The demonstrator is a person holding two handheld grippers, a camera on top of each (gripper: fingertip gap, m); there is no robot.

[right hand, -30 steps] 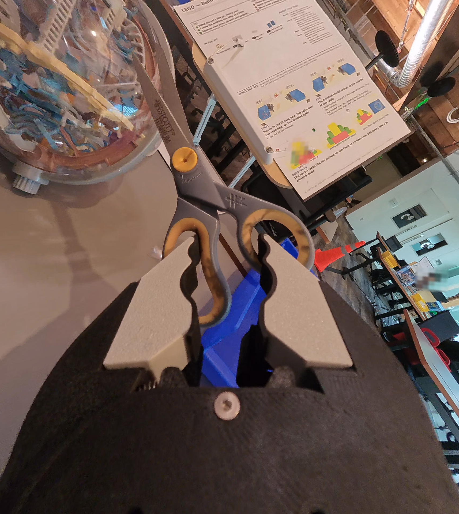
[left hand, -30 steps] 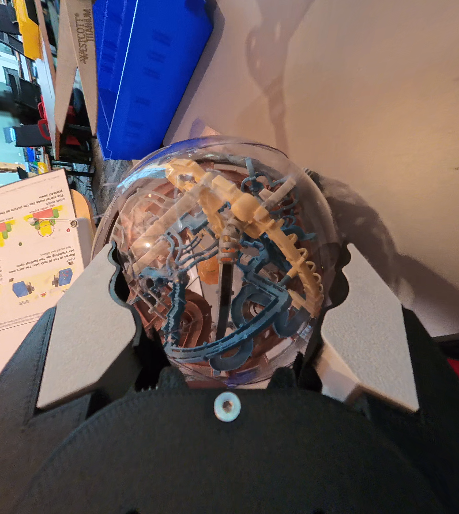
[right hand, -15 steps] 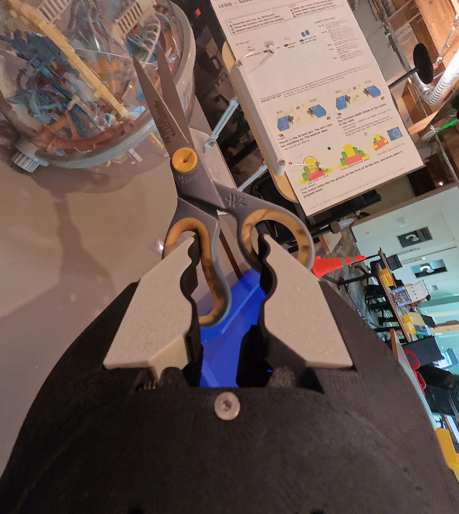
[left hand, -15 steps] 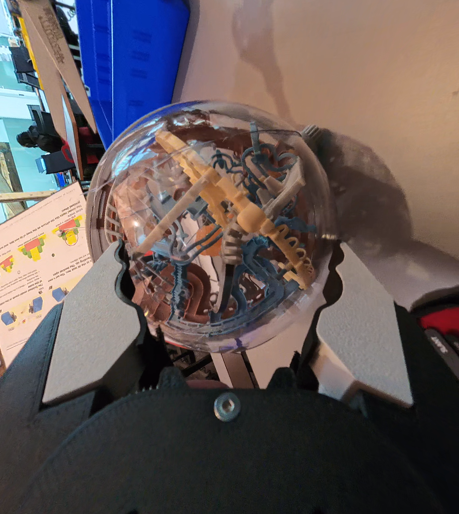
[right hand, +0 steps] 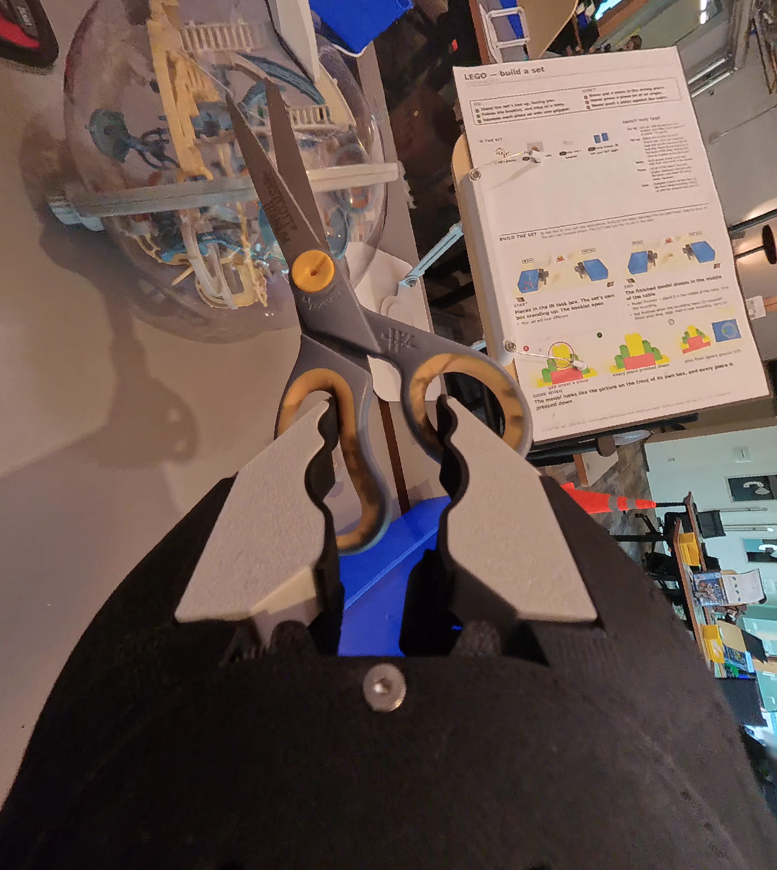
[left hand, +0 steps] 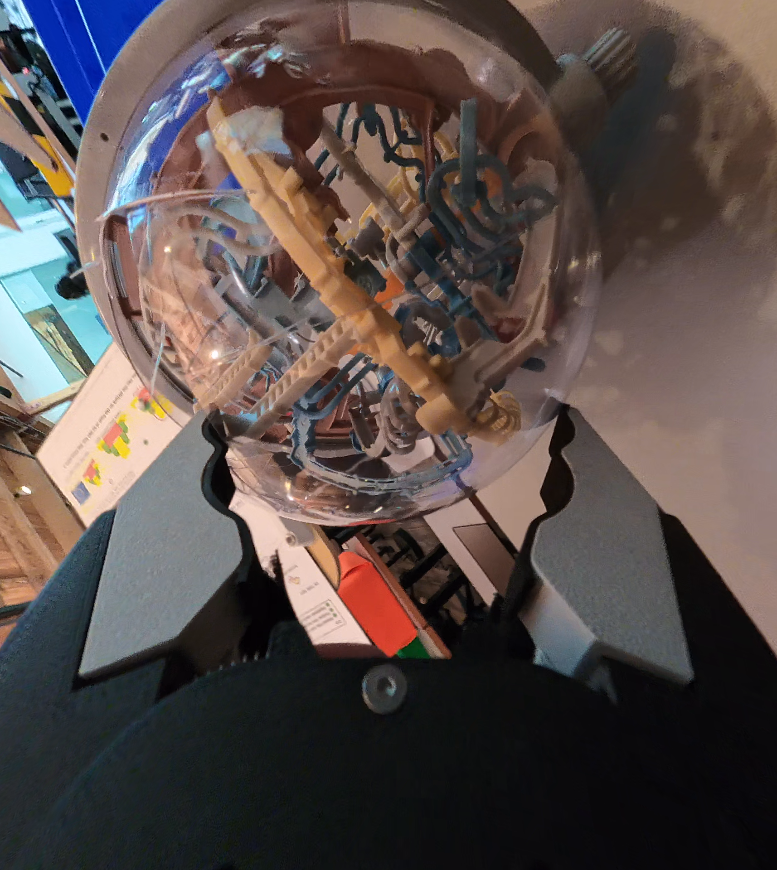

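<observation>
the left gripper (left hand: 386, 452), at centre frame, pinches a clear plastic maze sphere (left hand: 339, 263) with tan, blue and brown tracks inside, its fingers pressed to the lower sides. the right gripper (right hand: 384, 419), mid frame, clamps the grey and yellow handle loop of grey-bladed scissors (right hand: 325, 325), blades pointing up across the sphere. a printed instruction sheet (right hand: 612, 235) stands upper right, above a blue bin (right hand: 386, 565) low between the fingers.

Pale grey tabletop (right hand: 47, 423), a printed instruction sheet (right hand: 612, 235) on a stand, white walls (right hand: 707, 452) beyond (orange cone (right hand: 608, 503) nearby).
</observation>
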